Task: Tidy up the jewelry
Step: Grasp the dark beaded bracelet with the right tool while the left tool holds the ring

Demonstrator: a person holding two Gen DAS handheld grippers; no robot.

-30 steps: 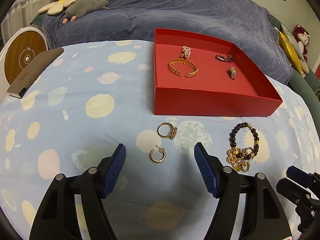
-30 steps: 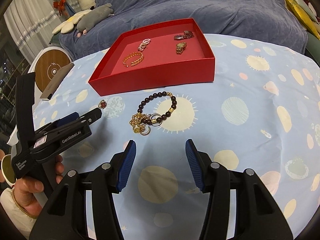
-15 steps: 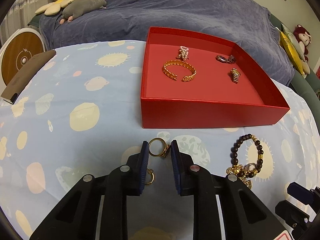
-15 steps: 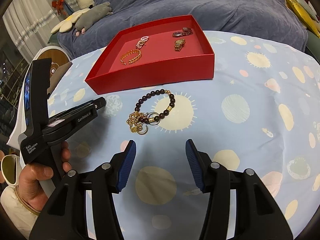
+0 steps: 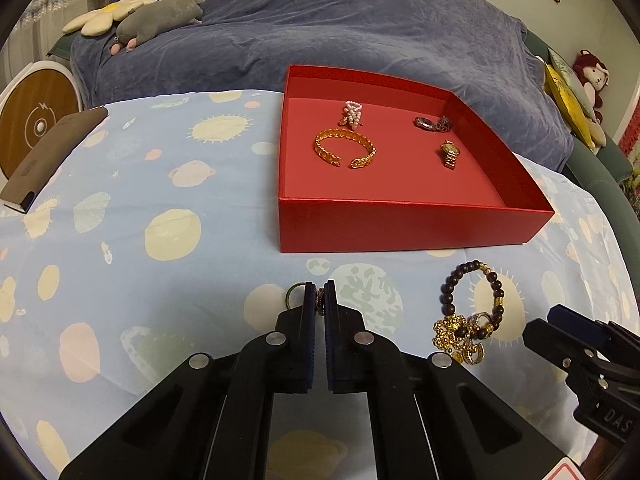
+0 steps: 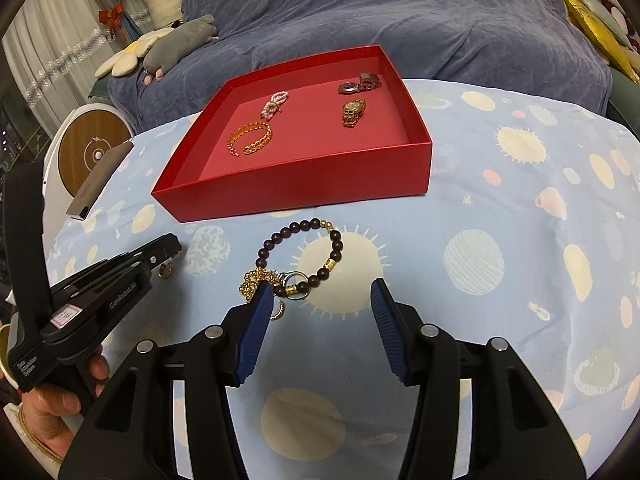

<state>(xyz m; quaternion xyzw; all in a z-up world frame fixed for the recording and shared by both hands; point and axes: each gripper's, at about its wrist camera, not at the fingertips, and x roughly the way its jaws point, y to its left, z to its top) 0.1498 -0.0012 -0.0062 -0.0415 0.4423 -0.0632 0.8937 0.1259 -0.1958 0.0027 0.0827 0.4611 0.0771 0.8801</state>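
Observation:
My left gripper [image 5: 319, 300] has its jaws closing tight on a gold ring [image 5: 293, 294] on the spotted cloth, with the ring's ornament pinched between the pads. Seen from the right wrist, its tip [image 6: 172, 243] rests by a small gold piece [image 6: 166, 270]. The right gripper [image 6: 320, 292] hangs open over a dark bead bracelet [image 6: 286, 233] tangled with a gold chain cluster [image 6: 252, 280], gripping nothing. Behind stands the red box [image 5: 400, 226], holding a gold cuff [image 5: 344, 152], a pearl piece [image 5: 352, 114] and two watches [image 5: 450, 152].
A brown case [image 5: 52, 152] lies at the cloth's left edge beside a round white and wood device [image 5: 32, 120]. A blue blanket [image 5: 320, 20] with plush toys [image 5: 160, 12] rises behind the box. A person's hand [image 6: 52, 412] holds the left gripper's handle.
The left gripper's jaws went from wide open to shut, and it moved forward past the hoop earring onto the gold ring. The right gripper edged closer to the bead bracelet, still open.

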